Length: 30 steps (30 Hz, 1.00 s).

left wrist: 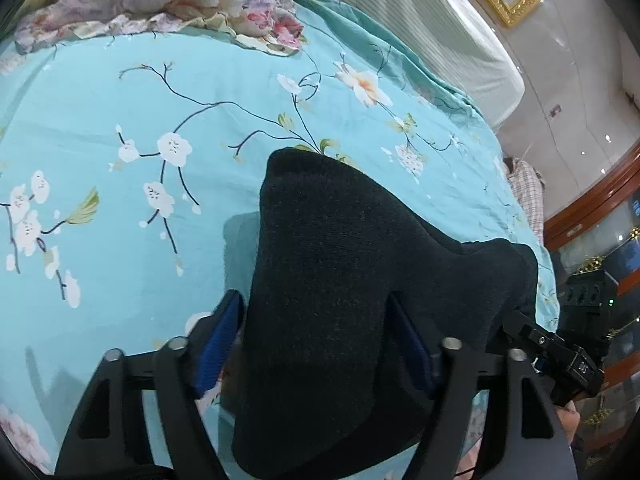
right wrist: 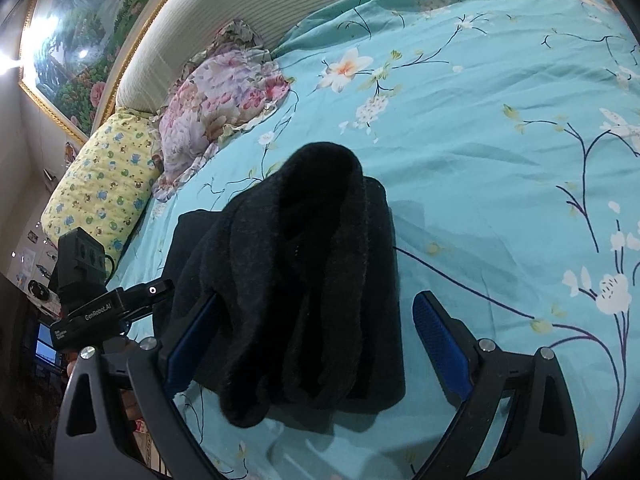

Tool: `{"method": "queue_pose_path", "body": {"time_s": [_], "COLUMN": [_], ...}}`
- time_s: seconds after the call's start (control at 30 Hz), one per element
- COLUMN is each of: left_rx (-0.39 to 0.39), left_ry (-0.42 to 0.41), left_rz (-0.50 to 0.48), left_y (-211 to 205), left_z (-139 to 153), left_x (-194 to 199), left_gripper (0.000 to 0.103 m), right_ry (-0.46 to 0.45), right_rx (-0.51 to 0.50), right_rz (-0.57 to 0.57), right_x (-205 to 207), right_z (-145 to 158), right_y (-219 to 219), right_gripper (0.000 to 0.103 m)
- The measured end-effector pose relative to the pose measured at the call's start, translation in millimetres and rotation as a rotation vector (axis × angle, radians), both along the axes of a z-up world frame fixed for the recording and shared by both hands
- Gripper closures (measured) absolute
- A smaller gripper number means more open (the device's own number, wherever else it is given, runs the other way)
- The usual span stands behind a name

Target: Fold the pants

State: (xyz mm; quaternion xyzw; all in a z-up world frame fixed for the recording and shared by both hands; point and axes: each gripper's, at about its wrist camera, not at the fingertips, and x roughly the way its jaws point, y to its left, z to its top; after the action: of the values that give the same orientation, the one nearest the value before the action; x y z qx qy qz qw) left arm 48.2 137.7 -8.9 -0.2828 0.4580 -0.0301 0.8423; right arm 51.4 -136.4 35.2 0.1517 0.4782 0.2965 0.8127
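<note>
The black pants [right wrist: 304, 292] lie bunched and partly folded on the turquoise floral bedsheet [right wrist: 480, 168]. In the left wrist view the pants [left wrist: 352, 300] rise as a dark mound between my left gripper's blue-padded fingers [left wrist: 220, 340]. My left gripper [left wrist: 320, 340] stands wide with the cloth between its jaws; whether it pinches the cloth is unclear. My right gripper [right wrist: 316, 332] is open, its fingers [right wrist: 436, 340] on either side of the pants, the left finger against the cloth. The left gripper's body [right wrist: 108, 308] shows at the left of the right wrist view.
A floral pillow [right wrist: 224, 100] and a yellow patterned pillow [right wrist: 104, 184] lie at the bed's head by the striped headboard [right wrist: 260, 4]. A framed painting [right wrist: 88, 40] hangs above. The bed's edge [left wrist: 532, 216] drops off at right, with wooden furniture [left wrist: 592, 204] beyond.
</note>
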Motion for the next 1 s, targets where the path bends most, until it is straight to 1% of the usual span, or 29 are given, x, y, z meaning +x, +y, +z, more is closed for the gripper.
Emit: {"method": "queue_pose_path", "body": {"time_s": [0.13,0.27,0.33,0.47,0.53,0.6,0.63,0.67,0.7,0.8,1.0], "left_rx": [-0.034,-0.101,-0.118,-0.121,-0.119,-0.117,-0.113,-0.107,-0.106,-0.112,-0.103], "left_ry": [0.0,0.007,0.007,0.001,-0.004,-0.013,-0.016,-0.02,-0.025,-0.044,-0.087], "left_rz": [-0.001,0.018,0.022,0.021,0.018,0.01,0.006,0.004,0.004,0.01,0.042], "left_y": [7,20,23,22,21,19,18,17,16,19,35], "left_z": [-5,-13,-15,-15,-13,-9,-7,-4,-1,9,31], "left_x": [4,4,3,3,3,1,1,1,1,-4,-21], "left_gripper": [0.047,0.056,0.059,0.064,0.066,0.068,0.069,0.07,0.071,0.072,0.072], "right_ry": [0.006,0.015,0.017,0.03,0.042,0.058,0.065,0.069,0.072,0.057,0.027], "right_rx": [0.006,0.011,0.008,0.02,0.033,0.027,0.034,0.044,0.055,0.051,0.081], "right_rz": [0.01,0.025,0.035,0.053,0.061,0.055,0.052,0.05,0.048,0.048,0.065], "right_x": [3,6,7,9,10,11,11,10,9,5,2], "right_z": [-4,-7,-8,-10,-11,-13,-14,-14,-13,-5,14], "right_y": [2,7,10,16,18,17,15,13,13,15,25], "right_gripper": [0.007,0.007,0.007,0.007,0.015,0.035,0.038,0.044,0.047,0.052,0.053]}}
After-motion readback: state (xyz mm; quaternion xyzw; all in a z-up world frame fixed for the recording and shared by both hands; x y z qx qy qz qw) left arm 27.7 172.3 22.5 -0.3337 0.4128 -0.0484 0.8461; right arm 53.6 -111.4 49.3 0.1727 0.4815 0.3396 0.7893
